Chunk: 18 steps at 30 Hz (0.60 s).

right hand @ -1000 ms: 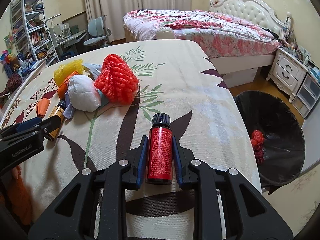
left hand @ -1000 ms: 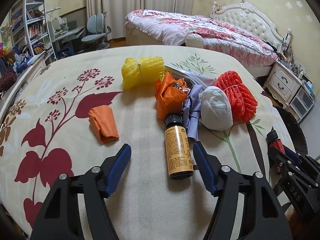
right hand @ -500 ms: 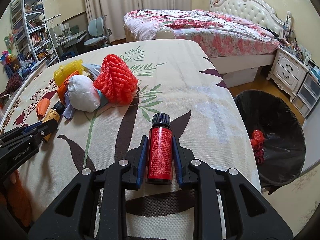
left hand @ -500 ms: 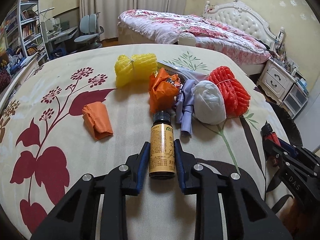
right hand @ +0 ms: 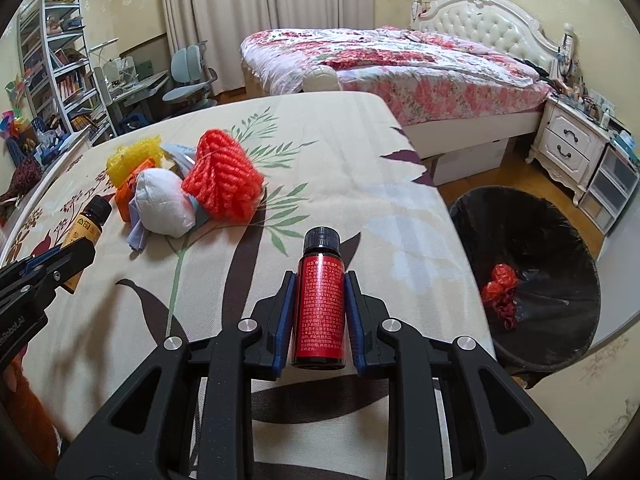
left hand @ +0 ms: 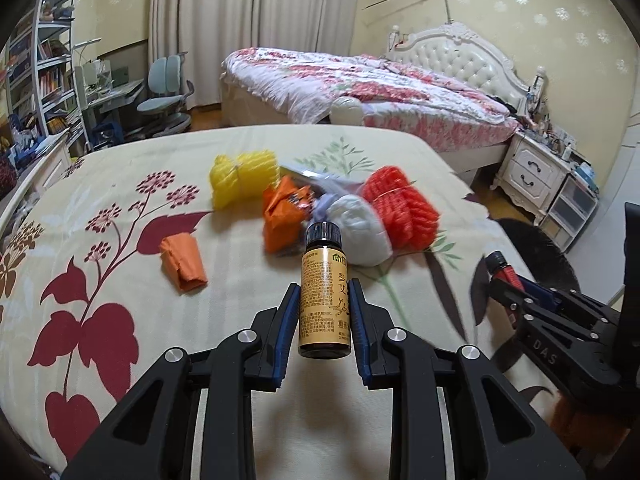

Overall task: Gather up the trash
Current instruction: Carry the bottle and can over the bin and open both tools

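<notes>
My left gripper (left hand: 324, 294) is shut on a small amber bottle (left hand: 325, 304) with a gold label and black cap, held above the floral cloth. My right gripper (right hand: 319, 284) is shut on a small red bottle (right hand: 319, 312) with a black cap. Trash lies on the cloth: a yellow foam net (left hand: 244, 178), an orange wrapper (left hand: 284, 216), a folded orange scrap (left hand: 183, 262), a white wad (left hand: 360, 234) and a red foam net (left hand: 402, 208). The black-lined trash bin (right hand: 536, 280) stands right of the table with red trash inside.
The table's right edge (right hand: 460, 240) borders the bin. A bed (right hand: 392, 60) lies behind, a white nightstand (right hand: 568, 148) at the right, shelves and a desk chair (right hand: 188, 76) at the back left. The right gripper shows in the left wrist view (left hand: 516, 284).
My left gripper closed on the amber bottle and lifted it off the cloth. The right gripper kept holding the red bottle with little movement.
</notes>
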Motion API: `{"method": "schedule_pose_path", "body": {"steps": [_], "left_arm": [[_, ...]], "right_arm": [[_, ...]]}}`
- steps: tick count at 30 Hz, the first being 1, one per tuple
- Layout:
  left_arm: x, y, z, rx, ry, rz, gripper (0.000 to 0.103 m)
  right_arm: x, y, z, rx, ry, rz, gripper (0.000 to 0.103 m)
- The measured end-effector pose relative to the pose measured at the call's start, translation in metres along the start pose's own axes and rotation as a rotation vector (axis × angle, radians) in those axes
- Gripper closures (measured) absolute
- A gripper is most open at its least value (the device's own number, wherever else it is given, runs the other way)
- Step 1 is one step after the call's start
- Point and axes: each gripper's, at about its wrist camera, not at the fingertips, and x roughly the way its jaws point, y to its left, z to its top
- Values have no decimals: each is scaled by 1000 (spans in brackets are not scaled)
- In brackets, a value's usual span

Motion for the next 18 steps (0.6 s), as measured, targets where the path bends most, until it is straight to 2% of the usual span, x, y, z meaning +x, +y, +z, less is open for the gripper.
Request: {"method": "schedule_pose_path", "body": {"steps": [6,18], "left_arm": [[7,-30,11,46,-18,-57,76],[33,-111,28,139,-33,-192,76]], "right_arm": [[-14,-26,8,39,-41,-50,79],[-25,-108,16,158,-91,-214,79]]}}
